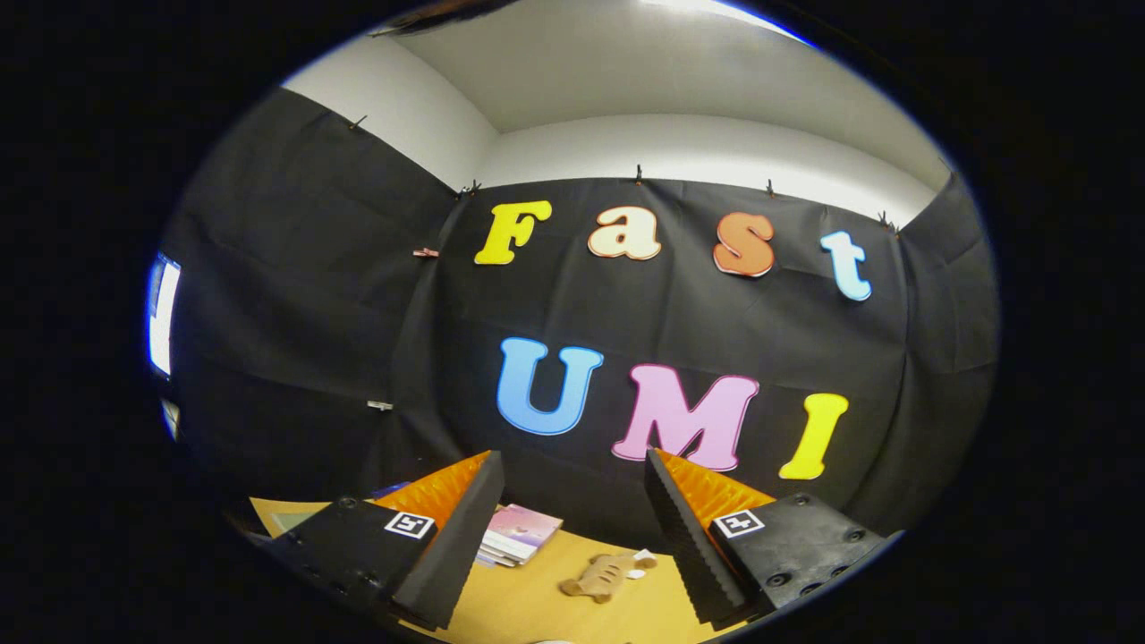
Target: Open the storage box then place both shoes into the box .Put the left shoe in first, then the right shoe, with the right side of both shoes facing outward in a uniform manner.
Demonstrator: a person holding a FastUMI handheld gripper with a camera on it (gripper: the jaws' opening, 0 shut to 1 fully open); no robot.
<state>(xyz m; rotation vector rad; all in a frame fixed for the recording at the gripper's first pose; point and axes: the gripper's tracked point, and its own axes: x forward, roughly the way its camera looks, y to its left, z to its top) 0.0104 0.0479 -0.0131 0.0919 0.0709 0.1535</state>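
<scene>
Parted jaws, shoe on table beyond.

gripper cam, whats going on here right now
The handheld gripper is raised and aimed at the booth's black cloth wall, its fingers open with nothing between them. Below and beyond the fingers, a small tan shoe lies on the wooden table, apart from a pink booklet to its left. Nothing is being gripped.
</scene>
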